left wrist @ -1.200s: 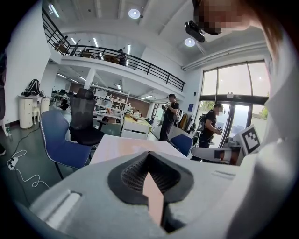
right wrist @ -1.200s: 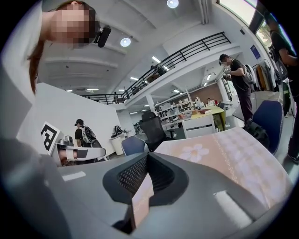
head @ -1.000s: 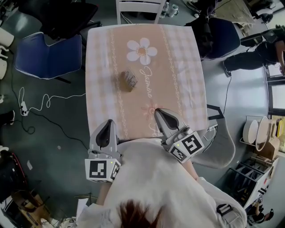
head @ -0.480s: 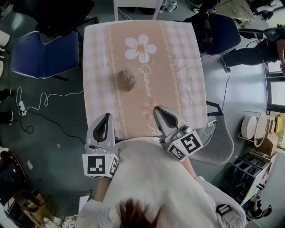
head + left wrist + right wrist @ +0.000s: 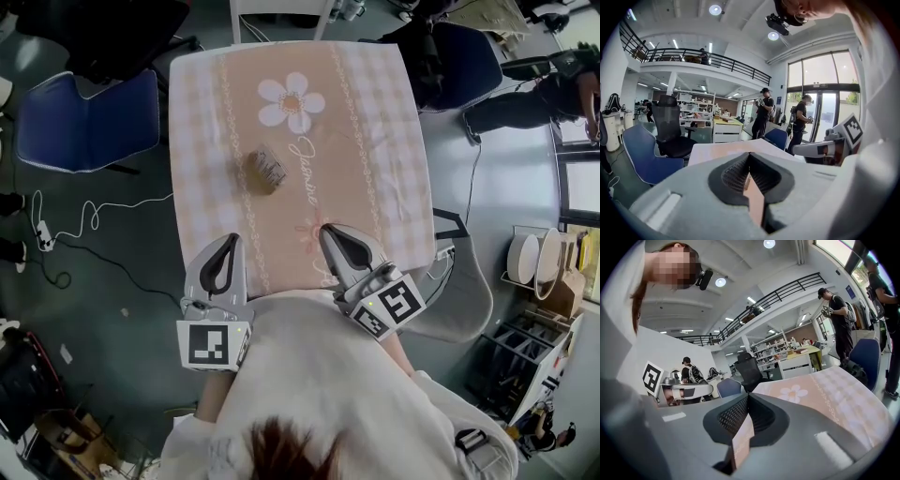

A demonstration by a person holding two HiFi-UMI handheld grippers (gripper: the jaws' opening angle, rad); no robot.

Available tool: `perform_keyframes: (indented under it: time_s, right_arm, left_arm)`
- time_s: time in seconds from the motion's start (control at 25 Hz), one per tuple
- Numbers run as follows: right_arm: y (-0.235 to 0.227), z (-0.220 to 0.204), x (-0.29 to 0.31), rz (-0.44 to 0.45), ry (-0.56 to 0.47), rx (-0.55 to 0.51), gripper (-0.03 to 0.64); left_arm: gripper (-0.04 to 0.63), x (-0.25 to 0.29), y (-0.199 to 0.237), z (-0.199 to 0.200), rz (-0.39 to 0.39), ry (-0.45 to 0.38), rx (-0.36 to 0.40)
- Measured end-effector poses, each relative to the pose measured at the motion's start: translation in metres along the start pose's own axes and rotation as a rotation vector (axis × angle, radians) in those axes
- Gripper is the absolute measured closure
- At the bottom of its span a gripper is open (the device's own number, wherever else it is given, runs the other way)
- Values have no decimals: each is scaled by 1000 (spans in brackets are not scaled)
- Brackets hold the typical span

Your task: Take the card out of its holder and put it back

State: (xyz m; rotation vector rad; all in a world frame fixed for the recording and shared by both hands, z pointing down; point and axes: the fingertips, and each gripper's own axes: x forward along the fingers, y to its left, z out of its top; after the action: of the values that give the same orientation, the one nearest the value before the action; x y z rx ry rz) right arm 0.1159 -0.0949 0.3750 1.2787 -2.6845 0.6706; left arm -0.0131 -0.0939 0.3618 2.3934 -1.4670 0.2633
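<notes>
A person in a white shirt [image 5: 319,375] is standing at the lower edge of a table [image 5: 202,141] that is wearing a checked peach cloth with a white flower [image 5: 292,101] printed near its top end. The small brown holder [image 5: 266,172] is lying on the cloth a little left of the middle of the head view, just left of the printed writing. It is too small here to tell whether the card is sitting inside it. The left gripper [image 5: 229,240] is hovering over the lower left edge of the table, and the right gripper [image 5: 329,230] is hovering over the lower middle of the cloth. Both are pointing up the frame, well apart from the holder. In the left gripper view, the left gripper [image 5: 750,154] is keeping its jaws together at the tips with nothing between them. In the right gripper view, the right gripper [image 5: 748,395] is doing the same, and only the cloth is showing through the slit behind its tips. A blue chair [image 5: 89,122] is standing in the upper left of the head view, and a white cable [image 5: 94,216] is lying on the floor below it.
</notes>
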Motion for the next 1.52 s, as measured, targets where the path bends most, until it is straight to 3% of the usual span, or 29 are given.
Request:
perform_keyframes:
  time_s: [0.2,0.72,1.08,1.36,1.52]
  right_arm:
    - [-3,5,11,-9,1,-29,617]
    - [-49,-9,103,-49,99,-100,492]
    - [-59,-55,145,-51,223,-86,501]
    - [-62,-60,161,-55,252,-107,587]
    - [-60,-60,165,-53,243,-106,599]
  left_arm:
    - [595,0,5,-3,-5,8,-23]
    - [595,-4,22,-7,12,-11,-86]
    - [595,-9,27,-10,24,-6,-100]
    - [595,-11,28,-15,27,7,-97]
    - [595,-12,29,-13,31,0,-109]
